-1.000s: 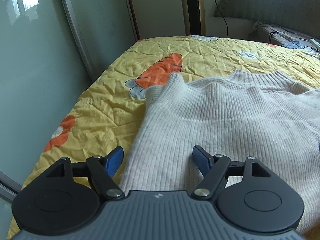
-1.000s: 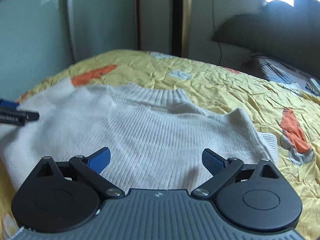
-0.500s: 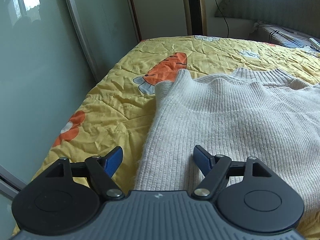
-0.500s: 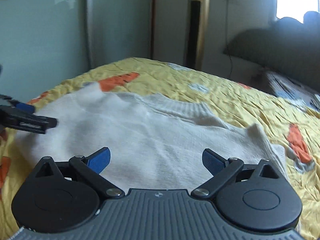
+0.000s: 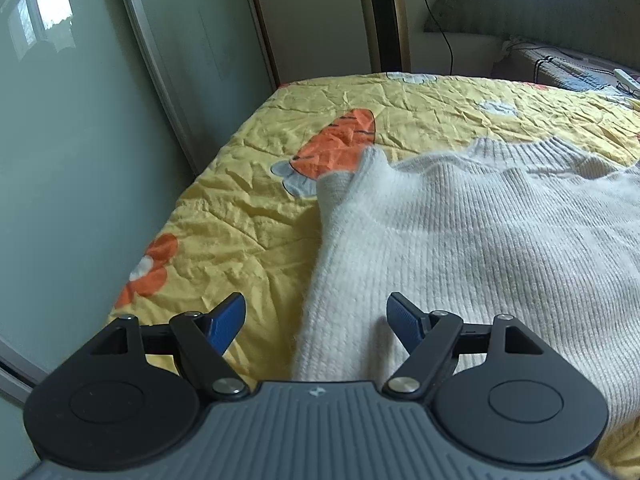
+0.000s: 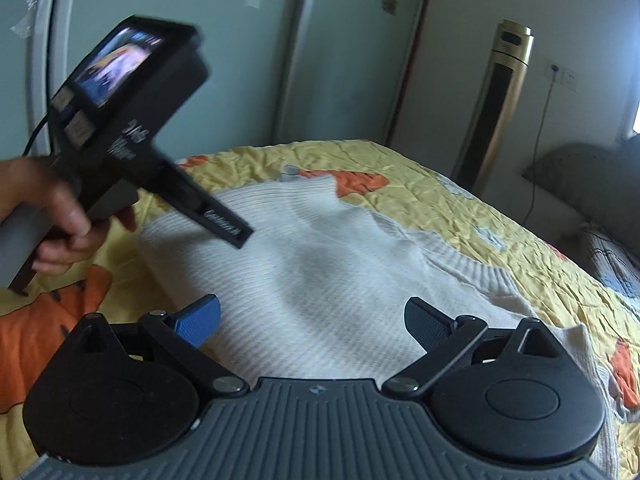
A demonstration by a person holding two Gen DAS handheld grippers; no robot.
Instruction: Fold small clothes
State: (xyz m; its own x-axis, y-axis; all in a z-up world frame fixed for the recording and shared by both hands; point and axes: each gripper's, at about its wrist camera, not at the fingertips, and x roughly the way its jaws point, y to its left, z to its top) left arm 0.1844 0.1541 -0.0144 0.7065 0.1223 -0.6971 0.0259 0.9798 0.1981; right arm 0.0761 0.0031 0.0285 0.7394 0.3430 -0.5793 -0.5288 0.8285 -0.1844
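Note:
A cream ribbed knit sweater [image 5: 480, 248] lies spread flat on a yellow bedspread [image 5: 248, 216] printed with orange carrots, its collar at the far side. My left gripper [image 5: 316, 320] is open and empty, held above the sweater's left edge. My right gripper [image 6: 312, 320] is open and empty above the sweater [image 6: 320, 280]. In the right wrist view the left gripper's body shows at the upper left, held in a hand over the sweater's far corner; its fingertips are hidden.
Pale green sliding wardrobe doors [image 5: 80, 140] run along the bed's left side. A gold tower fan [image 6: 496, 104] stands beyond the bed. A grey headboard [image 5: 540, 8] and a patterned pillow [image 5: 568, 72] sit at the far right.
Both grippers have lifted and drawn back from the sweater. The right view has swung left, and the left gripper and the hand holding it now loom large in it. Both stay open.

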